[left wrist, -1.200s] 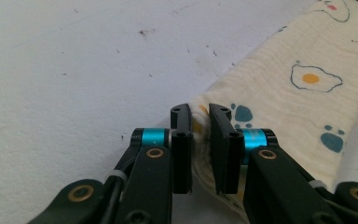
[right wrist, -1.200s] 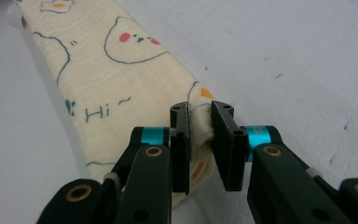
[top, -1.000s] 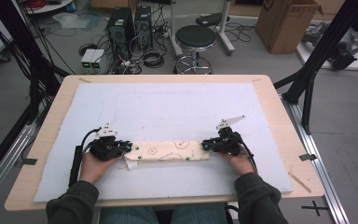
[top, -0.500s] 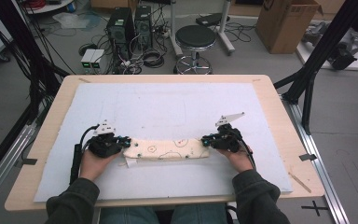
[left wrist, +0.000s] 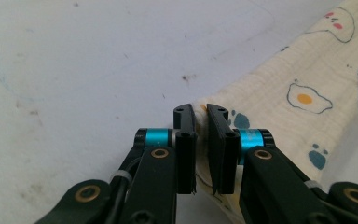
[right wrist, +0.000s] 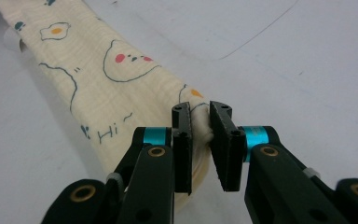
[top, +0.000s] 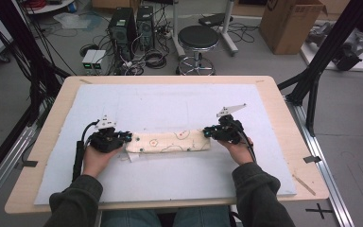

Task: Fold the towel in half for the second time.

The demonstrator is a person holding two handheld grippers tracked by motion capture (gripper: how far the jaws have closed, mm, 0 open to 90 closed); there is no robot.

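The left gripper point(top: 128, 137) lay level, pointing right, its jaws pinched on the left end of the folded cloth point(top: 168, 142). The cloth stretched left to right across the white mat point(top: 170, 101), nearer its near edge. The right gripper point(top: 207, 133) pointed left, clamped on the cloth's right end. Bare mat spread wide on the far side.

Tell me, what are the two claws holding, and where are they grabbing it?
Both hold the folded cream cloth with the egg pictures. The left claw pinches its left end and the right claw pinches its right end, each at the cloth's edge.
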